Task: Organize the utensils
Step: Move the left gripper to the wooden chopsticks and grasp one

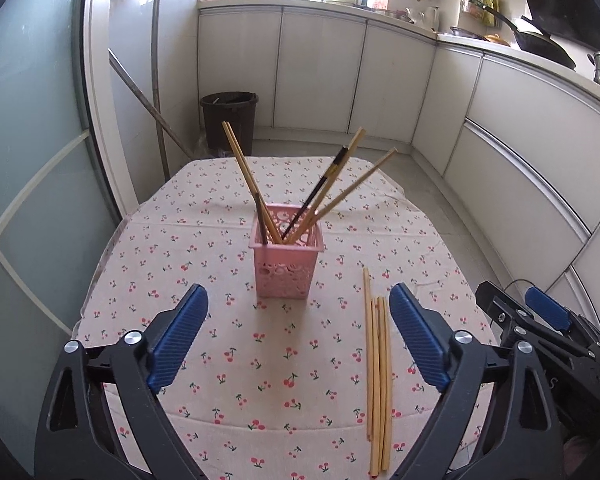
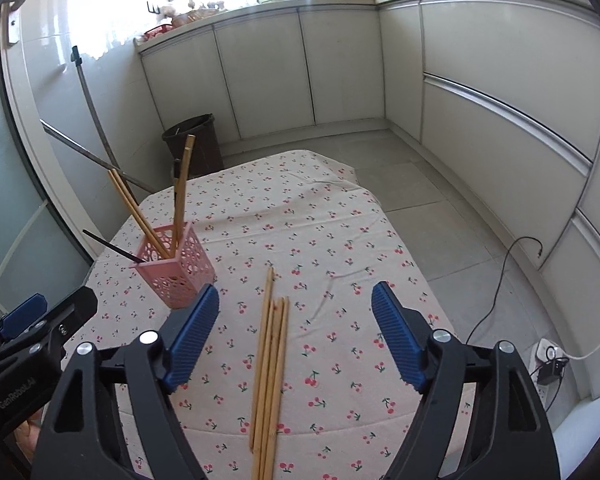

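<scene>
A pink perforated holder stands upright mid-table with several wooden and dark chopsticks leaning in it; it also shows in the right wrist view. A few loose wooden chopsticks lie side by side on the cloth, to the right of the holder, also in the right wrist view. My left gripper is open and empty, above the cloth in front of the holder. My right gripper is open and empty, over the loose chopsticks, which lie between its fingers in view.
A cherry-print tablecloth covers the small table. A dark bin and leaning poles stand beyond the far edge. White cabinets curve along the right. A cable and power strip lie on the floor.
</scene>
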The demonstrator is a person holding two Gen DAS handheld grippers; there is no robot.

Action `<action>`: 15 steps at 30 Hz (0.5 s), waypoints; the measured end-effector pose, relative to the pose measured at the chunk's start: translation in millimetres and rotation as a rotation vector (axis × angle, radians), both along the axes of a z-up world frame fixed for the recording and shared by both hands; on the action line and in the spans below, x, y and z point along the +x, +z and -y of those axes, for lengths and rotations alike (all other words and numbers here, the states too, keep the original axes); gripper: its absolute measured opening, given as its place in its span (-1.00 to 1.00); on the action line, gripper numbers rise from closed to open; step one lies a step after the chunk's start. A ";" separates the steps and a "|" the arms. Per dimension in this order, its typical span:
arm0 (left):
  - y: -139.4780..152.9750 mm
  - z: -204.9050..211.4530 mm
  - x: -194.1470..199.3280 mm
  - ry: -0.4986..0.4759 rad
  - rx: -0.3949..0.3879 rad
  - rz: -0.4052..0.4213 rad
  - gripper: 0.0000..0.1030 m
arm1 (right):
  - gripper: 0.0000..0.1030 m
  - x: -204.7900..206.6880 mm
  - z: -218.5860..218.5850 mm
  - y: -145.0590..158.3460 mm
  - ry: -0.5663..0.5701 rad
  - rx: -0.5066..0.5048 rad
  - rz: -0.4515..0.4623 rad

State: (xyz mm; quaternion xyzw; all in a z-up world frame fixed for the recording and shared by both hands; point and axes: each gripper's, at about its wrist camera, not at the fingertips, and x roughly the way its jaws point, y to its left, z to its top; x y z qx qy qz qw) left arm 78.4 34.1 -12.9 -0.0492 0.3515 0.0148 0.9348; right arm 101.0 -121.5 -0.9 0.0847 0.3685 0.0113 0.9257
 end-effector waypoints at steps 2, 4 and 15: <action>-2.2 2.2 -1.3 -0.004 0.006 -0.005 0.79 | 0.65 -2.7 2.5 -2.4 -0.009 0.002 -0.005; -5.4 4.1 -2.9 -0.008 0.010 -0.010 0.86 | 0.74 -5.2 5.6 -4.8 -0.015 0.012 -0.012; -34.9 8.8 10.7 -0.050 -0.002 -0.141 0.86 | 0.87 -5.5 39.4 -32.4 -0.100 0.099 -0.139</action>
